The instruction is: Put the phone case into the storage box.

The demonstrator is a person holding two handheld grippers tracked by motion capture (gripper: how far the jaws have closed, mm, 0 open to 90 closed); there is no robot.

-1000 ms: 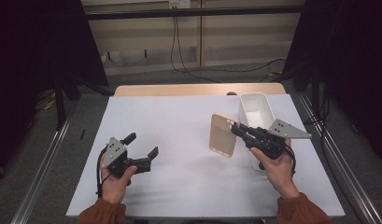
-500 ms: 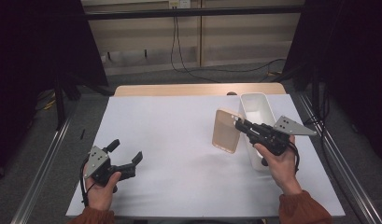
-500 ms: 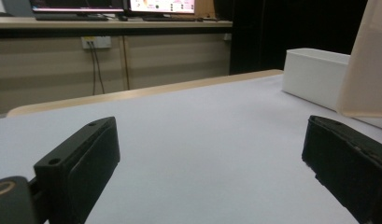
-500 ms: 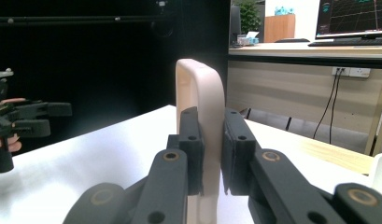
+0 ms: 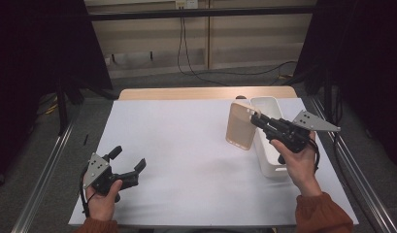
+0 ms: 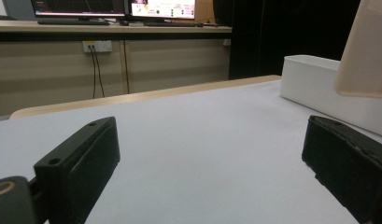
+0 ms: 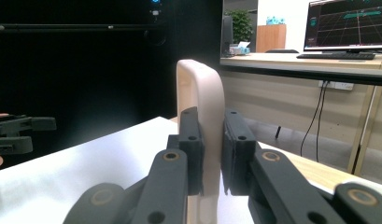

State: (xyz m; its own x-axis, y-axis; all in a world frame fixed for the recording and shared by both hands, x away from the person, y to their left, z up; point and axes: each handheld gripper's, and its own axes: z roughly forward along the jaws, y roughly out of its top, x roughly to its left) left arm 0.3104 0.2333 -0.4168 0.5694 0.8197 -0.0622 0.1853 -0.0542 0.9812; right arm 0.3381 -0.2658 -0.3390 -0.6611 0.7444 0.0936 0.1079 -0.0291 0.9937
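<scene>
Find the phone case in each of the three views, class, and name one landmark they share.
High view: phone case right of centre, held above the table.
Left gripper view: phone case at top right corner.
Right gripper view: phone case edge-on at centre, between the jaws.
Shared landmark: white table.

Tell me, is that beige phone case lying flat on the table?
No: the right gripper holds the phone case lifted beside the white bin, clamped between its jaws.
</scene>
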